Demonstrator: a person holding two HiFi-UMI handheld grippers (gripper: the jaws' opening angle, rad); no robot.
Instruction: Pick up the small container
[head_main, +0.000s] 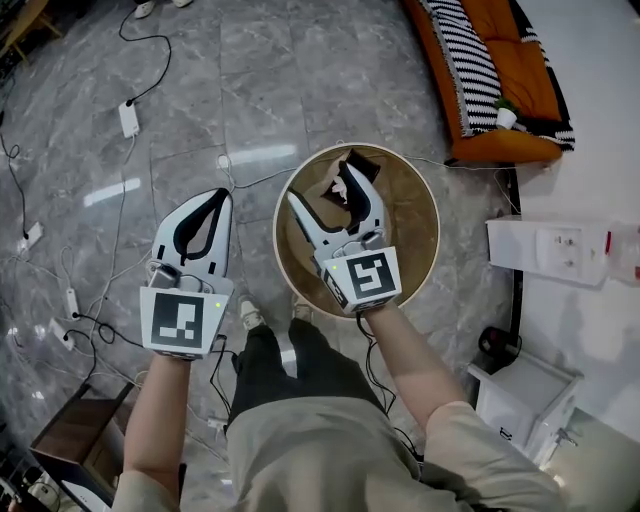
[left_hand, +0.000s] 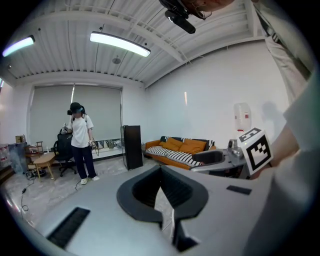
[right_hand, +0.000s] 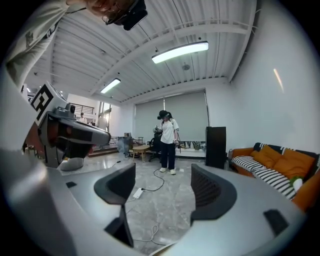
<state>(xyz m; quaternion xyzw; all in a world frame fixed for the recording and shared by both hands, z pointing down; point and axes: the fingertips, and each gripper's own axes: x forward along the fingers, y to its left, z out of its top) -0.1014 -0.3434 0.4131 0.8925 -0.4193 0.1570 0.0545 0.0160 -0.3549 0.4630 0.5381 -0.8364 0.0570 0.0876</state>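
A round wooden table (head_main: 415, 235) stands in front of me in the head view. On its far part lie a small dark object (head_main: 358, 163) and a brown crumpled piece (head_main: 328, 190); I cannot tell which is the container. My right gripper (head_main: 322, 185) hovers over the table with its jaws wide apart and nothing between them; the dark object sits just past its far finger. In the right gripper view the gripper (right_hand: 162, 187) frames only floor. My left gripper (head_main: 218, 196) hangs over the floor left of the table, fingertips touching, empty; the left gripper view shows the same gripper (left_hand: 161, 170).
An orange sofa (head_main: 490, 70) with a striped blanket is at the far right. White cabinets (head_main: 560, 250) stand right of the table. Cables and a power strip (head_main: 128, 118) lie on the marble floor. A person (right_hand: 167, 142) stands further off, near a black cabinet (right_hand: 216, 145).
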